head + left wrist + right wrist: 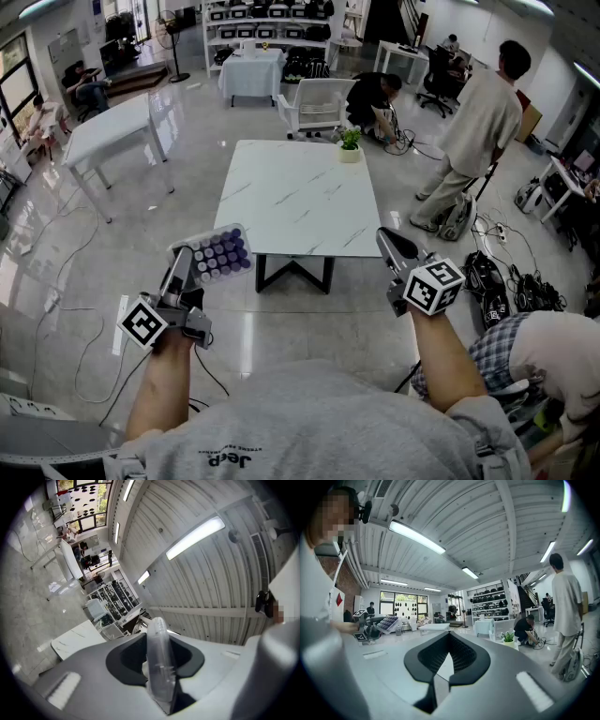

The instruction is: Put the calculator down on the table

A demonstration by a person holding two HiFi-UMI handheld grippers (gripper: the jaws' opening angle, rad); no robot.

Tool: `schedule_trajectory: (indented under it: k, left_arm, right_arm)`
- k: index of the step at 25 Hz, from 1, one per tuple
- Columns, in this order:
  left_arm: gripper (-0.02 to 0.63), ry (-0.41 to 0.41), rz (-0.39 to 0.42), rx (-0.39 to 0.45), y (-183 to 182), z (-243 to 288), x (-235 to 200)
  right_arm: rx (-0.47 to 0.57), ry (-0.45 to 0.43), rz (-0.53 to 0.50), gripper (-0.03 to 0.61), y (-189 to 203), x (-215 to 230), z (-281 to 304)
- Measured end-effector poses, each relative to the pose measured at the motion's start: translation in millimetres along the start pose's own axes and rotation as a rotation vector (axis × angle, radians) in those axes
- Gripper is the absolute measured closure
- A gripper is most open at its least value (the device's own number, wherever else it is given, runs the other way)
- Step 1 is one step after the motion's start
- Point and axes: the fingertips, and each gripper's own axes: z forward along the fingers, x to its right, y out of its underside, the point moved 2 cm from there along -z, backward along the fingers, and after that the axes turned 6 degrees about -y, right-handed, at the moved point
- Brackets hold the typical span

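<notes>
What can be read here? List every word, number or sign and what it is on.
"JeeP": upside down on the person's grey shirt.
White calculator with purple keys: key print too small to read.
Black-and-white square markers on the gripper cubes: patterns only, no letters.

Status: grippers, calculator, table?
Left gripper shut on white calculator with purple keys, held short of white marble table. Right gripper shut, empty. Small potted plant at table's far edge.

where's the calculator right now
The pale calculator with purple round keys is clamped in the left gripper, held in the air at the head view's left, short of the near-left corner of the white marble table.
</notes>
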Motion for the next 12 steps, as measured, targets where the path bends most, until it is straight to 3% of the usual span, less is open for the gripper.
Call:
schedule_trajectory:
  k: [12]
  left_arm:
    - [0.454, 0.016, -0.012, -0.008, -7, 4, -2]
  right_arm:
    - [-0.014, -0.01, -0.006, 0.577, -5, -5, 12]
